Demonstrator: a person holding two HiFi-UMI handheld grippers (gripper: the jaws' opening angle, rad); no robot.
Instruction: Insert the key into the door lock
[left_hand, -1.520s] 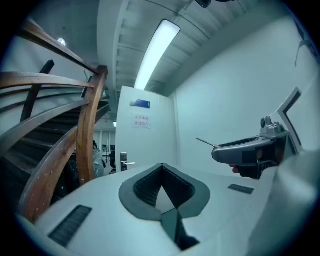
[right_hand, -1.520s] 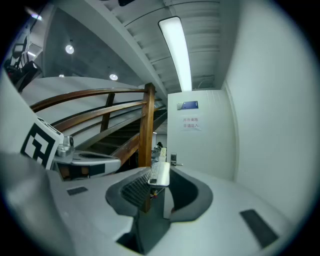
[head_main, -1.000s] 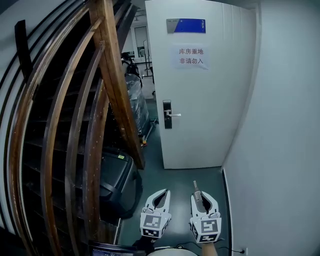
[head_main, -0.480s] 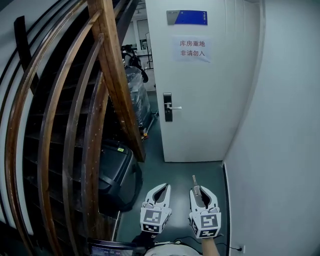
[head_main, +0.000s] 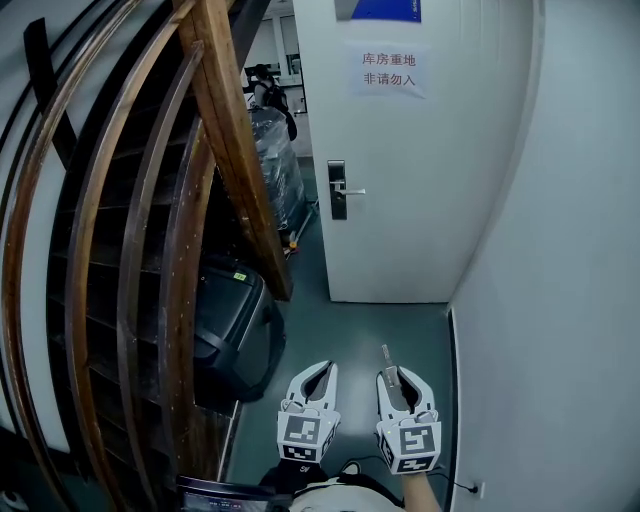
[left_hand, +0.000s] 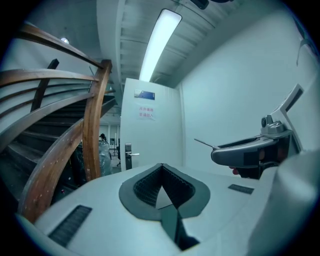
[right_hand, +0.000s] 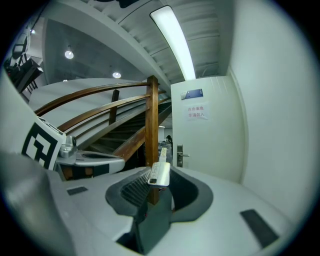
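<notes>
We hold both tools low over the dark green floor (head_main: 385, 322), side by side and near the bottom edge of the head view, well apart from the white door (head_main: 430, 200) ahead. The right tool (head_main: 400, 376) is clamped on the key (head_main: 386, 362). The key's flat silvery head sits between the jaws and its thin blade sticks out past the tips, pointing towards the door. How much of the head is buried in the pads we cannot tell. The left tool (head_main: 320, 372) has its jaws together at the tips, with only an empty hollow behind them.

The lock plate (head_main: 337, 190) sits at the door's left edge, with a lever handle (head_main: 353, 190) pointing right. It is too small for us to make out a keyhole in any view. A paper notice (head_main: 394, 70) hangs high on the door, and above it a blue sign (head_main: 386, 8) is cut off by the top edge of the picture.

To our left the curved wooden stair railing (head_main: 235, 150) fills the view. It hides part of a black case (head_main: 238, 335) that stands on the floor at its foot. Through the gap beside the door's left edge we see a bundle wrapped in clear film (head_main: 277, 165), with its lower part hidden. A plain white wall (head_main: 560, 300) closes the right side.
</notes>
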